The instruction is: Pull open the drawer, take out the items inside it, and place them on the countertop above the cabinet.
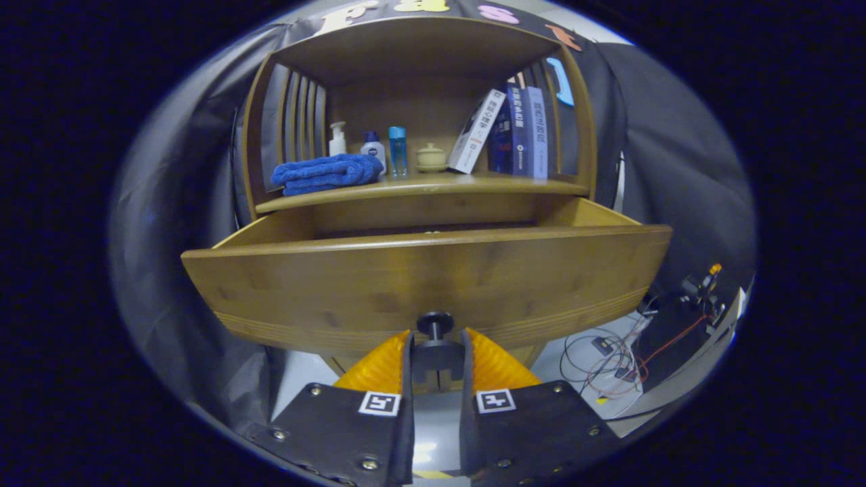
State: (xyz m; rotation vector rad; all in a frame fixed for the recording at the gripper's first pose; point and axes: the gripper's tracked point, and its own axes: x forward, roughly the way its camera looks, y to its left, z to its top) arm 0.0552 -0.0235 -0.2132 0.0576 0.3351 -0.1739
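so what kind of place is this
Probably a staged recording booth, not a home: a wooden cabinet with its drawer pulled out, black cloth behind, loose cables on the floor. The gripper is closed on the drawer knob.

The drawer (426,270), pulled out, is left open from above, its tall front barring a level approach. The countertop (419,186) is crowded by a blue towel (325,172), bottles (372,149) and books (514,132) (a bare strip is left along the front).
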